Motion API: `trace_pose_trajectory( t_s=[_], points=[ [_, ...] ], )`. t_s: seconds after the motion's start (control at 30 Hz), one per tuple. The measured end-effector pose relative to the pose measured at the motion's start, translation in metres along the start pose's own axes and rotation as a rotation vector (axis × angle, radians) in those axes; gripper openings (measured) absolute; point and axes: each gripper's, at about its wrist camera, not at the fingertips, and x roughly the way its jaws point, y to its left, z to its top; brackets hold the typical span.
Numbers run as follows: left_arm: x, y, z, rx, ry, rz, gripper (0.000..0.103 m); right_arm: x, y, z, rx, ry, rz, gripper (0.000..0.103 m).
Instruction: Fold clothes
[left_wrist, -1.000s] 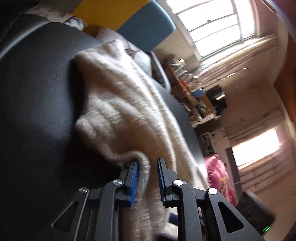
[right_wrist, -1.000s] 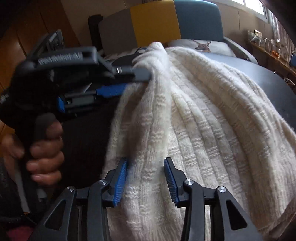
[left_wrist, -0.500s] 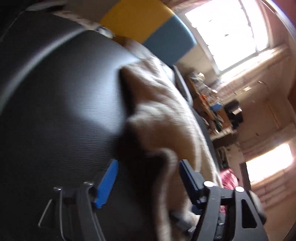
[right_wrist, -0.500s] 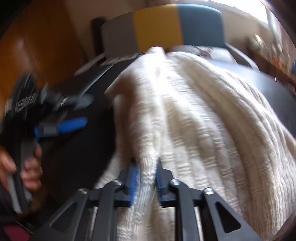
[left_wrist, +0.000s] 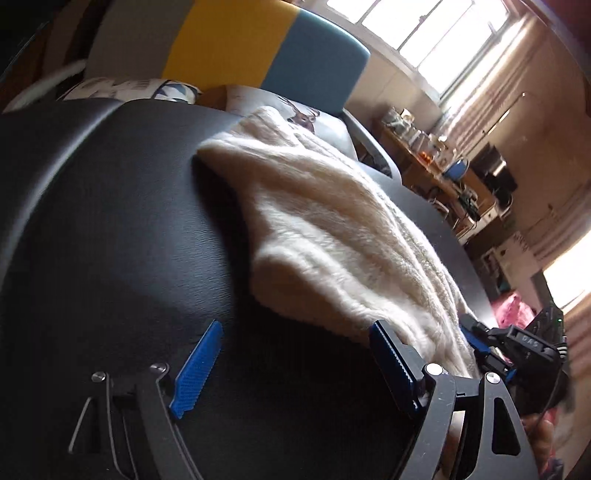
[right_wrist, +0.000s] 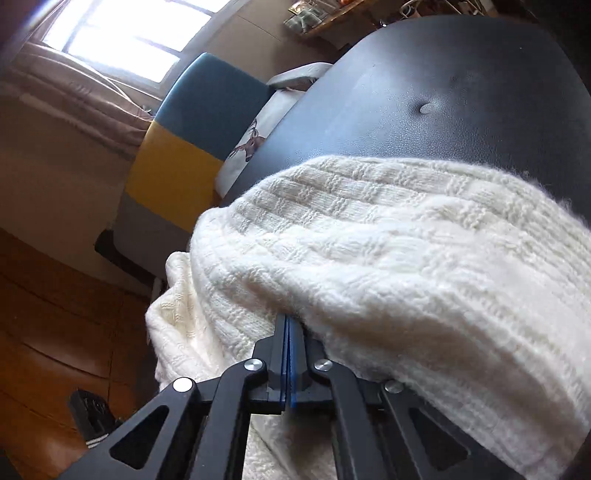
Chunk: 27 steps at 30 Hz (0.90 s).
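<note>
Right wrist: right hand-held gripper (right_wrist: 289, 325) pinches the cream sweater (right_wrist: 388, 258) (left hand-held gripper (left_wrist: 295, 354) opening, empty).

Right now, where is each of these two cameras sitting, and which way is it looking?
Left wrist view: rides on the left tongs, looking down along them over the black table at the white knitted sweater; its blue pads are opening with nothing between them, and the right tongs show at the right edge.
Right wrist view: rides on the right tongs, looking across the sweater towards the window; its pads are pinched shut on the knit.
Both share the sweater, the table and the yellow-and-blue chair.
</note>
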Motion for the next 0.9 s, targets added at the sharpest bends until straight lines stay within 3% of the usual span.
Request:
trace_pose_trajectory(
  t_s=[0.17,0.27,0.37,0.57,0.8,0.83,0.9],
  points=[
    [0.019,-0.006,0.007,-0.012,-0.022,0.080,0.082,-0.001,0.000,-0.007,-0.067,-0.014,0.022,0.000],
    [0.018,0.004,0.009,-0.064,-0.047,0.062,0.064,0.001,-0.002,-0.006,-0.073,-0.020,0.046,0.000],
    [0.003,0.022,0.001,-0.108,-0.075,0.019,0.061,0.002,-0.001,-0.006,-0.085,-0.026,0.044,0.000],
    [-0.014,0.025,-0.009,0.038,-0.070,0.210,0.058,0.002,-0.001,-0.008,-0.094,-0.031,0.047,0.000],
    [0.029,-0.007,0.014,0.108,-0.026,0.228,0.058,0.005,0.005,-0.010,-0.143,0.001,0.004,0.000],
    [0.034,-0.010,0.018,0.112,-0.028,0.219,0.047,0.006,0.008,-0.010,-0.159,0.013,-0.012,0.000],
    [0.042,-0.012,0.024,0.098,-0.025,0.203,0.006,0.010,0.015,-0.010,-0.199,0.047,-0.048,0.000]
  ],
)
